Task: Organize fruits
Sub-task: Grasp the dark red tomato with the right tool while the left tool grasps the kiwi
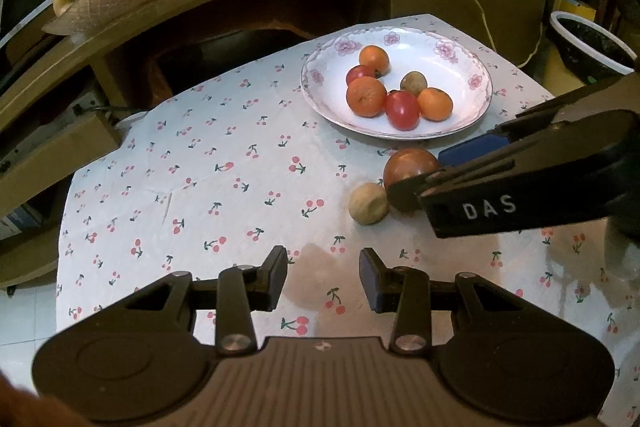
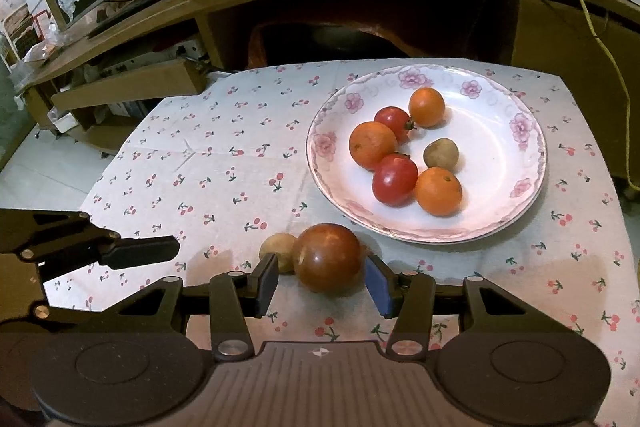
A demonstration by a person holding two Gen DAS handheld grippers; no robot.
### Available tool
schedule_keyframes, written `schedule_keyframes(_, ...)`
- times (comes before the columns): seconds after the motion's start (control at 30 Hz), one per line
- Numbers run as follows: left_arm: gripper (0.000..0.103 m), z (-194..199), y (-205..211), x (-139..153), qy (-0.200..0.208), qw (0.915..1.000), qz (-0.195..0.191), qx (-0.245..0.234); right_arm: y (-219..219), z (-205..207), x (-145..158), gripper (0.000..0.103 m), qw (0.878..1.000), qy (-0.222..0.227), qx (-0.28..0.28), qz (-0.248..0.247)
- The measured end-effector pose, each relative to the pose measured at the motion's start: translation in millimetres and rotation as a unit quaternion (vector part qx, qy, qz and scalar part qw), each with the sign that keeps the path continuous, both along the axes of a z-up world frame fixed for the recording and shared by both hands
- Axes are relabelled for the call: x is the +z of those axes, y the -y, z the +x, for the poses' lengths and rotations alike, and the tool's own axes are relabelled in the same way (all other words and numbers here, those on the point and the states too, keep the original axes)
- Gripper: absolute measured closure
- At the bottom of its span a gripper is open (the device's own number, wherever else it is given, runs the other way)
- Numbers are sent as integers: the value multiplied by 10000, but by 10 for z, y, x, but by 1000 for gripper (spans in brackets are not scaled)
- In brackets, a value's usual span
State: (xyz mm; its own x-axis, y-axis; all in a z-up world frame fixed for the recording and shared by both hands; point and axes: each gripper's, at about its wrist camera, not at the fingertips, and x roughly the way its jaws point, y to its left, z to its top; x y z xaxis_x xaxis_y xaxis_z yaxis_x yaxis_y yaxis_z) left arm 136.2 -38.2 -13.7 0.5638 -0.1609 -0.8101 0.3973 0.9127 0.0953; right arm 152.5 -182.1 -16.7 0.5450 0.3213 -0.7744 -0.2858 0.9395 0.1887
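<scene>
Right wrist view: dark red fruit [image 2: 327,258] dead ahead between the two fingers of the right gripper [image 2: 322,285], resting on the cherry-print cloth [image 2: 208,163]. Jaws spread, one pad on each flank of the fruit, the blue pad [image 2: 378,285] on the right close to the skin, contact not certain; not yet a firm pinch, by the look of it. Round, so no long axis to line up with. Small tan fruit [image 2: 280,249] touching or just beside the red one on its left, behind the left finger, likely to get nudged on closing.

Flowered plate [image 2: 532,163] just beyond, forward and to the right, holding three oranges, two red fruits and one tan one; free room at its right half and near rim.

Left wrist view: left gripper [image 1: 323,277] hovering over bare cloth, jaws apart, holding nothing; same dark red fruit [image 1: 408,165] well ahead and to the right, already flanked by the right gripper [image 1: 424,171]. Tan fruit [image 1: 368,203] the nearer target for the left side.

Judgement: right hand clearly the nearer one; next move probably a close on the red fruit, then a short lift forward-right over the plate rim
</scene>
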Motion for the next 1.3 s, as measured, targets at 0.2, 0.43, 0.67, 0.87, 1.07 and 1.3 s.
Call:
schedule_keyframes(0.2,58,5,-24,-14,-30,10000,4,20,9,87,-69,53,9999,-91,-85,39)
schedule_keyframes(0.43,57,25,-4,-19,-37,9999,-93,6,33,132,-101,61,9994,-276,-153,140)
schedule_keyframes(0.67,57,81,171,-55,49,9994,-285,-193,226,-2,22,61,9993,-264,-220,116)
schedule_keyframes(0.87,58,190,313,-171,195,9985,-446,-249,470,-129,76,61,9992,-272,-303,-14)
schedule_keyframes(1.07,60,280,391,-254,232,9986,-441,-156,627,-178,18,61,9983,-465,-332,-97)
schedule_keyframes(1.3,70,282,380,-304,195,9990,-405,-32,711,-215,12,60,9978,-516,-388,-153)
